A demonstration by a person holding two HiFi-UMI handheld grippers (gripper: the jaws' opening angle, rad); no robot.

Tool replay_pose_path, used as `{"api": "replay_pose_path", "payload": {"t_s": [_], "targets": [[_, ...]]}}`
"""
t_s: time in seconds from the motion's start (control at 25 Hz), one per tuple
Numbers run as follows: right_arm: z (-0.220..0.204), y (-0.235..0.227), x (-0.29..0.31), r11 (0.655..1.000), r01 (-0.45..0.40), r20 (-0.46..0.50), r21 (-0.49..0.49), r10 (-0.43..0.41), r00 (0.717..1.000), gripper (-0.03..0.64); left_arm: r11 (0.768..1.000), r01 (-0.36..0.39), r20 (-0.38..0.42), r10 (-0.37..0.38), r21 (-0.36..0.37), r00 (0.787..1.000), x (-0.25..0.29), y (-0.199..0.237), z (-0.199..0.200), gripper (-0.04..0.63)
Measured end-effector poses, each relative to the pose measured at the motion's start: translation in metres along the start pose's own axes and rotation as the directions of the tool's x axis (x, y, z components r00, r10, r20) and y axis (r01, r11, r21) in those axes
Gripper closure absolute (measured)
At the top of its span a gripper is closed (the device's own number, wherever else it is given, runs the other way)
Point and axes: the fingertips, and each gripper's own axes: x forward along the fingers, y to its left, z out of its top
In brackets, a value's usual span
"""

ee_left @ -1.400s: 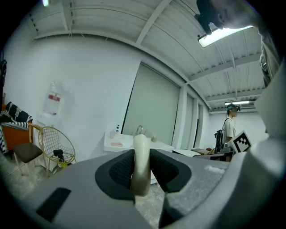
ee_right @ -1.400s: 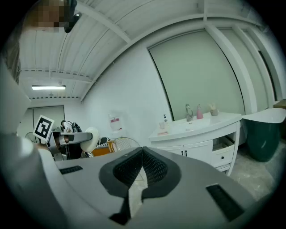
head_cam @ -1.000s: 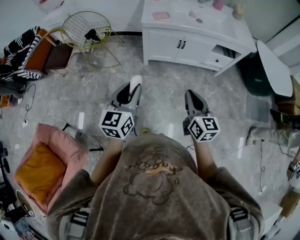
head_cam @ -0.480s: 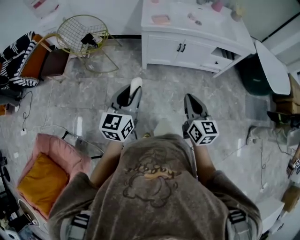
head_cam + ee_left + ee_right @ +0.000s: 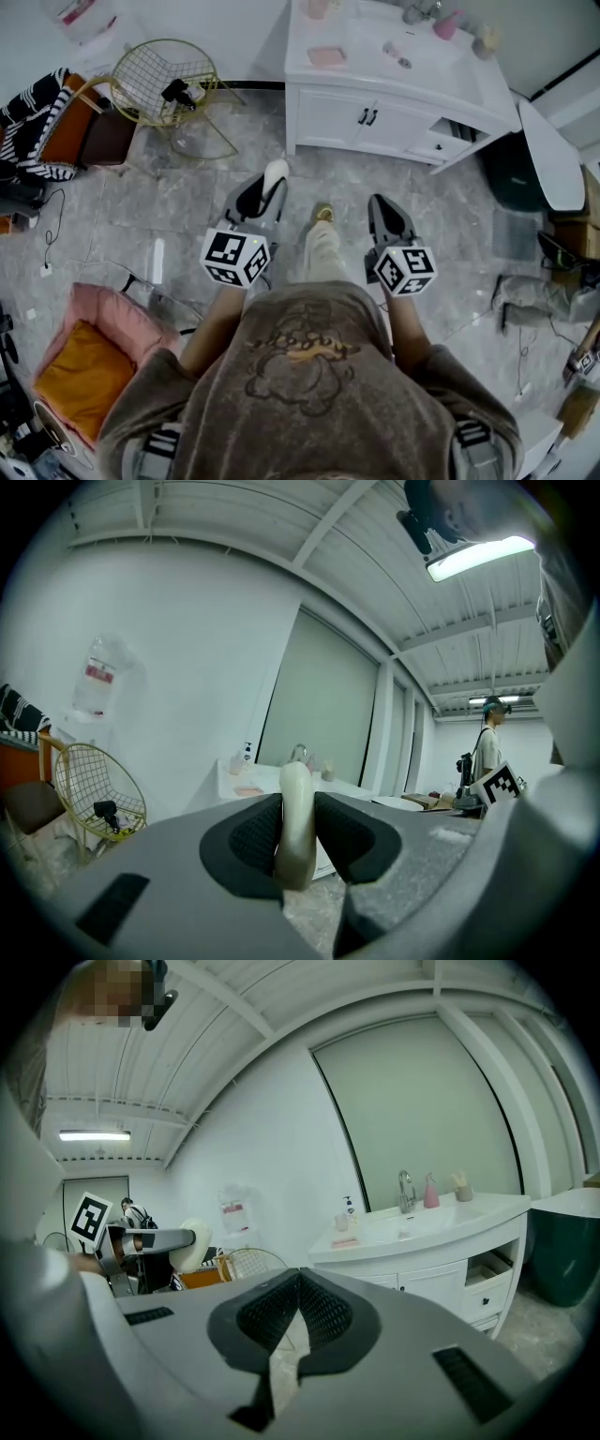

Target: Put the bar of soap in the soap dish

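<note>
Fingers [image 5: 246, 841] of the left gripper [image 5: 298, 803] are clamped on the pale bar of soap [image 5: 275, 172], held upright above the floor. Toward 1 o'clock, well apart, the pink soap dish [image 5: 326, 56] sits on the white vanity surface [image 5: 398, 82]. Right gripper [image 5: 298, 1283] fingers are together, holding nothing

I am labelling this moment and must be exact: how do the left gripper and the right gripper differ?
The left gripper is shut on the soap, a pale bar standing edge-on and sticking out past the tips; the right gripper is shut with nothing between its jaws. The soap keeps the left gripper's jaws apart, while the right gripper's tips meet. Both point forward toward the vanity.
</note>
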Motion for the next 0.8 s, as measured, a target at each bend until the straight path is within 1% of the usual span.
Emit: {"api": "replay_pose_path", "payload": {"t_s": [0.36, 0.8], "targets": [[0.038, -0.055, 0.093, 0.999, -0.032, -0.008, 0.004, 0.032, 0.999, 0.626, 1.000, -0.031, -0.012, 0.031, -0.003, 0.999, 0.097, 0.043, 0.024, 0.488], [0.096, -0.143, 0.196, 0.997, -0.073, -0.017, 0.010, 0.073, 0.997, 0.626, 0.997, -0.070, -0.013, 0.069, -0.020, 0.998, 0.235, 0.082, 0.061, 0.488]]}}
